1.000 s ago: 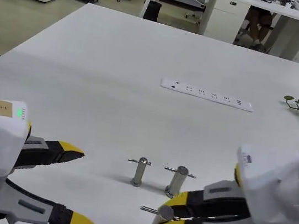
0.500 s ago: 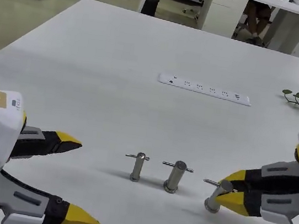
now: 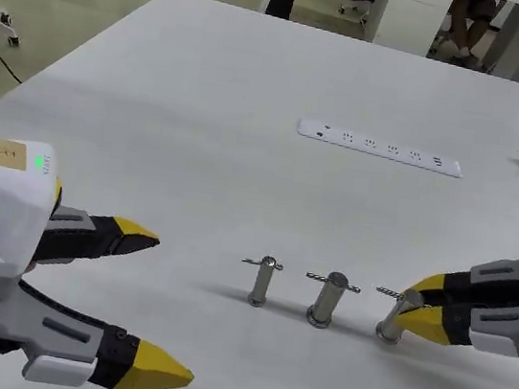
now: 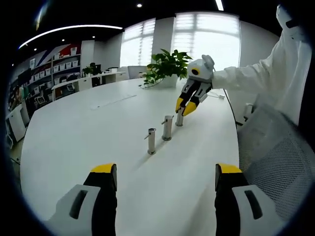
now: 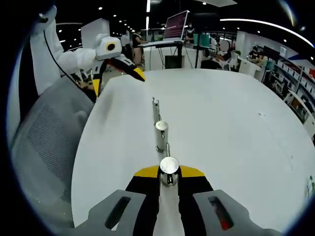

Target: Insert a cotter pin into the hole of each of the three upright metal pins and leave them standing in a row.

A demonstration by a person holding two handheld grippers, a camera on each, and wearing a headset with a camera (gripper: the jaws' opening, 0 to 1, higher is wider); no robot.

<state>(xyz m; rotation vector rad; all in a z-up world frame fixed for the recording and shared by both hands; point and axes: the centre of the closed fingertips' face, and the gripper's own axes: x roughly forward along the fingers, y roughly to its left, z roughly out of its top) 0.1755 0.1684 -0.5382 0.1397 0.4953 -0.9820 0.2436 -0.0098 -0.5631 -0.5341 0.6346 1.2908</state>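
**Head view.** Three metal pins, the first pin (image 3: 260, 287), middle pin (image 3: 325, 305) and end pin (image 3: 390, 324), stand upright in a row on the white tabletop (image 3: 205, 100), each with a cotter pin across its top. The right gripper (image 3: 414, 310) has its jaws closed on the end pin. The left gripper (image 3: 155, 304) hovers apart from the row, jaws spread wide and empty.

**Left gripper view.** The row stands well ahead of the spread jaws.

**Right gripper view.** The end pin (image 5: 169, 166) stands between the jaws, pinched at both sides.

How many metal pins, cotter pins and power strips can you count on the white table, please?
Metal pin: 3
Cotter pin: 3
Power strip: 1
Total: 7
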